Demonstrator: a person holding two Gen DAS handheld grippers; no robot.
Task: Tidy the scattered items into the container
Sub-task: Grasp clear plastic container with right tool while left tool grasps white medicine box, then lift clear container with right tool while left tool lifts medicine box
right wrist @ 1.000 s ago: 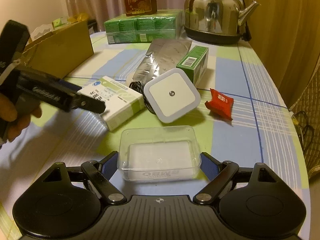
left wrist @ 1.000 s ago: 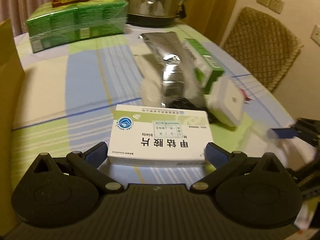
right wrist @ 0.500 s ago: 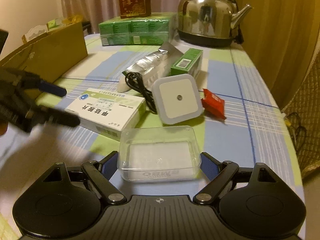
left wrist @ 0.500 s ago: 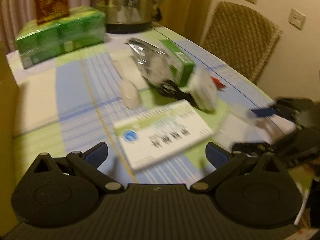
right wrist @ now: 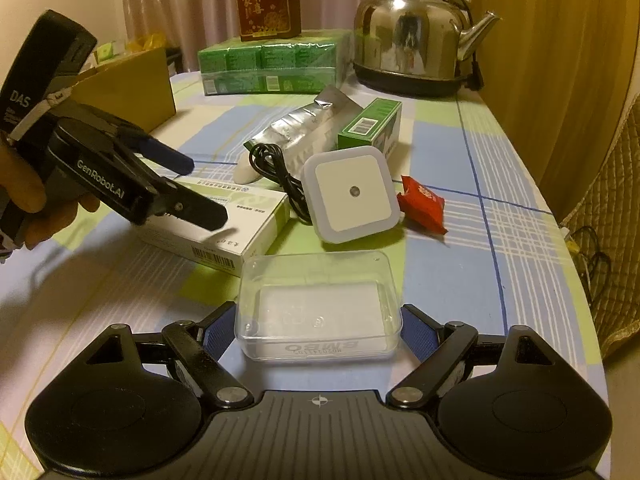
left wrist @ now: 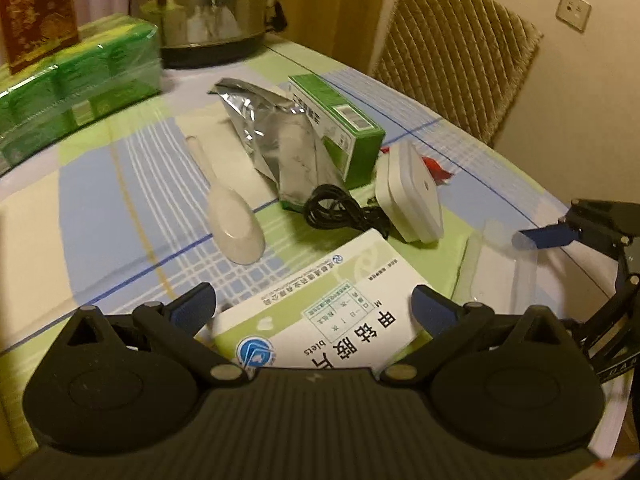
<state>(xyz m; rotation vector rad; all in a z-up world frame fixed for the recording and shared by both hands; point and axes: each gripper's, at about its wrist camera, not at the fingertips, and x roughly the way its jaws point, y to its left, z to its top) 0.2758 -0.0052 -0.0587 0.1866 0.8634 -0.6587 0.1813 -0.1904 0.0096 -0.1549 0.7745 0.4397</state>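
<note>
**Grippers close in on table clutter**

Covering the checked tablecloth point(right wrist: 472, 264), clutter sits mid-table while the cardboard box point(right wrist: 132, 84) waits at the left edge. The left gripper point(left wrist: 314, 306), jaws wide apart, straddles the white medicine box point(right wrist: 224, 224) without pinching it. The right gripper point(right wrist: 318, 330), jaws also spread wide, brackets the clear plastic case point(right wrist: 320, 304) near the front edge; whether its pads touch the case cannot be told.
</note>
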